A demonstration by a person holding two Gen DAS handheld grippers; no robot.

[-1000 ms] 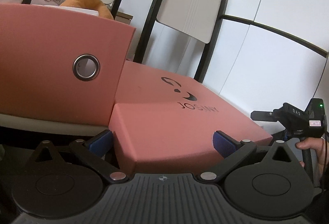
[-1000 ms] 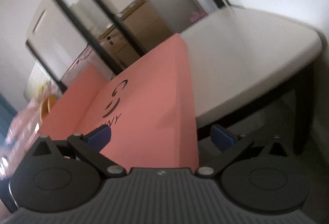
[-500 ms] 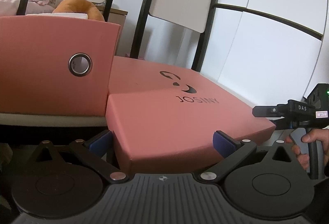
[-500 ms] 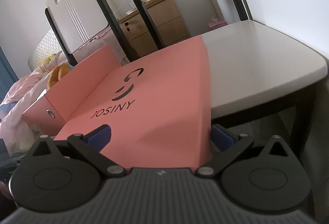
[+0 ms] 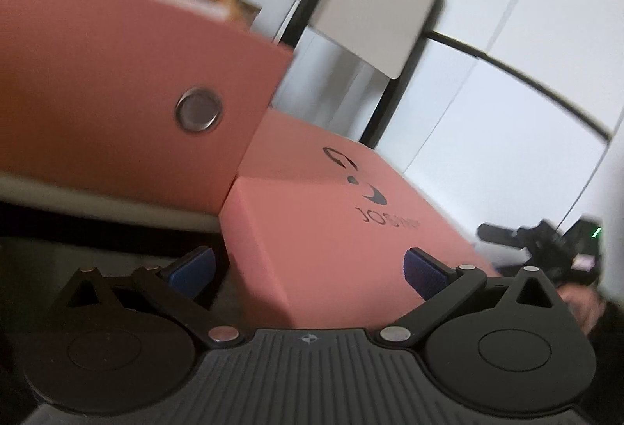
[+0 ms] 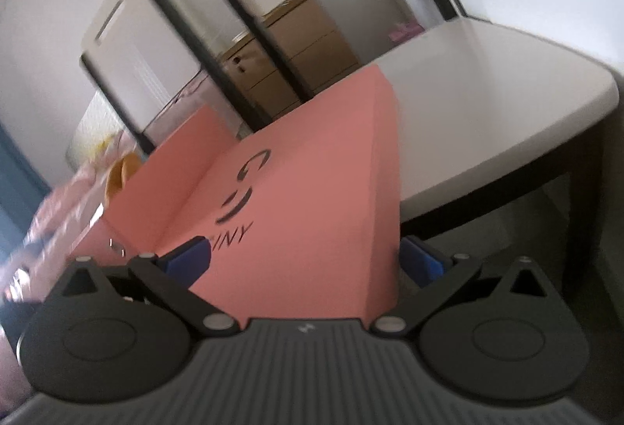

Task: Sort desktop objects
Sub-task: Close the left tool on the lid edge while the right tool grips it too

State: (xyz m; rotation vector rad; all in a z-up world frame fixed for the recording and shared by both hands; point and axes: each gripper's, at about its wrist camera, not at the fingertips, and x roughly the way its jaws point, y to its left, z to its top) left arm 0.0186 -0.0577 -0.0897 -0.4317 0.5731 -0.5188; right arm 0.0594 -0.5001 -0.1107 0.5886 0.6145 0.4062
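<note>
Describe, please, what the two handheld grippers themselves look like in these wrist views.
Both match: the left gripper and right gripper have blue fingertip pads on black linkage arms with silver rivets, two round black discs, and a ribbed dark-grey body with a small centre mark.

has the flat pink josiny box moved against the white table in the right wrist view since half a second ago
Cannot tell. The flat pink JOSINY box lies beside the white table as before. The whole view has tilted and blurred, so the camera moved; any box shift is unclear.

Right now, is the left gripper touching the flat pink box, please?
Cannot tell. Left wrist view: jaws of the left gripper straddle the flat pink box; blur hides any contact.
</note>
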